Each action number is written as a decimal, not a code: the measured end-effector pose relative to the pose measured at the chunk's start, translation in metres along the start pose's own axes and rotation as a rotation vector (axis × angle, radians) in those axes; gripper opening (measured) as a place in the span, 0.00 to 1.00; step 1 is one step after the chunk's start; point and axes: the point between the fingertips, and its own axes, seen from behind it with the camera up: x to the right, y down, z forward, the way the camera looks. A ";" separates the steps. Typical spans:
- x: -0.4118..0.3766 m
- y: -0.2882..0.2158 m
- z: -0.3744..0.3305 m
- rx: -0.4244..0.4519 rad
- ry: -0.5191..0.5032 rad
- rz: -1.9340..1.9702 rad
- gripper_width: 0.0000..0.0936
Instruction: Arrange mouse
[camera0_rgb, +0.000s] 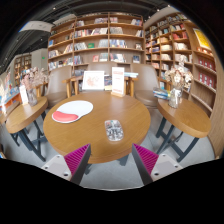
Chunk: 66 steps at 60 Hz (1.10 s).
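Observation:
A small grey and black mouse (113, 129) lies on the round wooden table (95, 135), near its front edge. A white oval mat with a red patch (71, 110) lies on the table to the left of and beyond the mouse. My gripper (111, 162) is open and empty, held back from the table's front edge. Its magenta pads (77, 157) stand wide apart, and the mouse lies ahead of them, about midway between the two fingers.
Chairs (93, 82) and stand-up cards (118, 82) are at the table's far side. Other wooden tables stand to the left (22, 112) and right (190, 115). Bookshelves (105, 40) line the back walls. Grey floor lies under the fingers.

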 end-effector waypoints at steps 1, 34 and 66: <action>0.001 -0.001 0.004 0.002 0.001 0.001 0.91; 0.012 -0.019 0.133 -0.046 0.004 0.007 0.91; 0.004 -0.093 0.137 0.013 0.018 0.013 0.45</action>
